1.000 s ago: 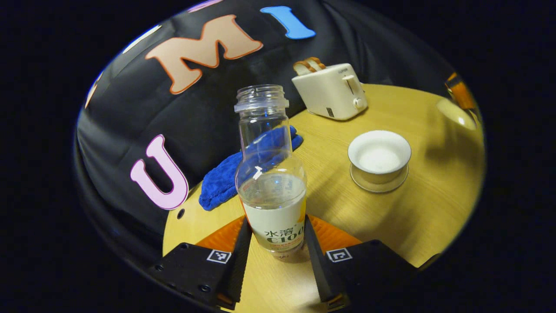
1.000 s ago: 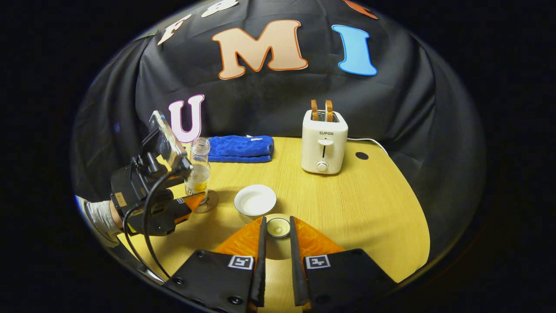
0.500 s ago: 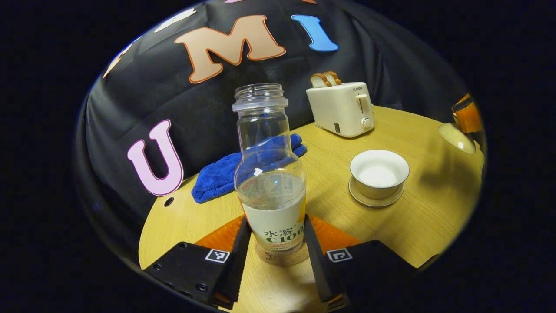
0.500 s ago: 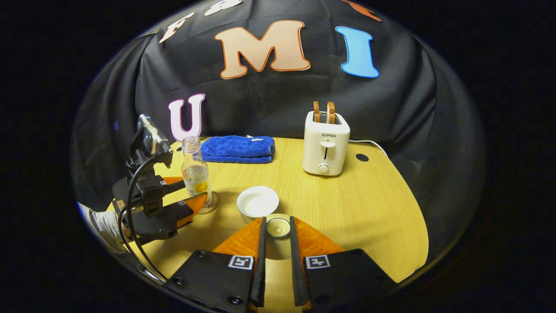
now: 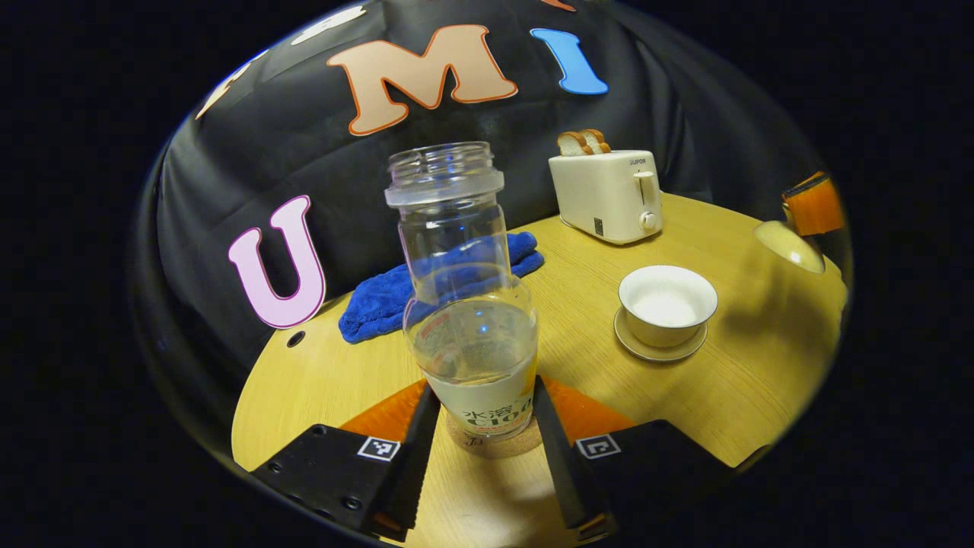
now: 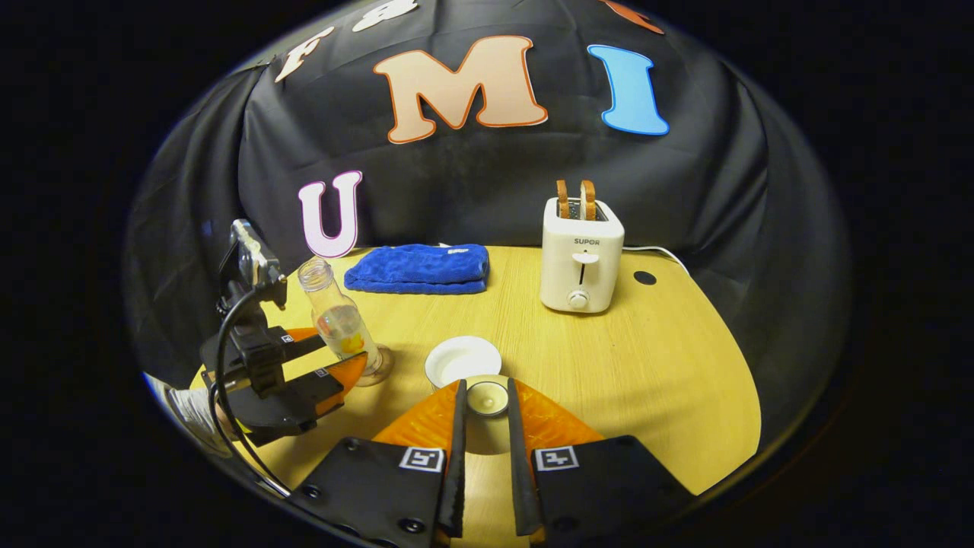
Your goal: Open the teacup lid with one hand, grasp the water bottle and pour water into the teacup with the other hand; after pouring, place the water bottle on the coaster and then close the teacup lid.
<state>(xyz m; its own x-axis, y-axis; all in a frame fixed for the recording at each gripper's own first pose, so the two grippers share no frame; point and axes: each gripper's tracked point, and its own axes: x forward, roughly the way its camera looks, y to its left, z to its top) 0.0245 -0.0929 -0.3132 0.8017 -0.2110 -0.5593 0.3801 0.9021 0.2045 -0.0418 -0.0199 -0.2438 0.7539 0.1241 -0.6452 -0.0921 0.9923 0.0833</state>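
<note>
While my left tool (image 5: 479,426) grips the tilted water bottle (image 5: 468,304) over the coaster (image 5: 494,445), I level it first; right tool (image 6: 484,426) pinches the lid (image 6: 487,397).

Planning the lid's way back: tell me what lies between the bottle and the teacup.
Bare tabletop. In the left gripper view, nothing stands between the bottle on its coaster and the teacup; the right gripper view shows the same open gap.

Both grippers are chunky black blocks with orange wedge panels up front, a little square black-and-white tag on each half and screws along the near edge. The left gripper (image 6: 346,358) has a black cable looping off its back, behind it a grey sleeve (image 6: 194,407).
</note>
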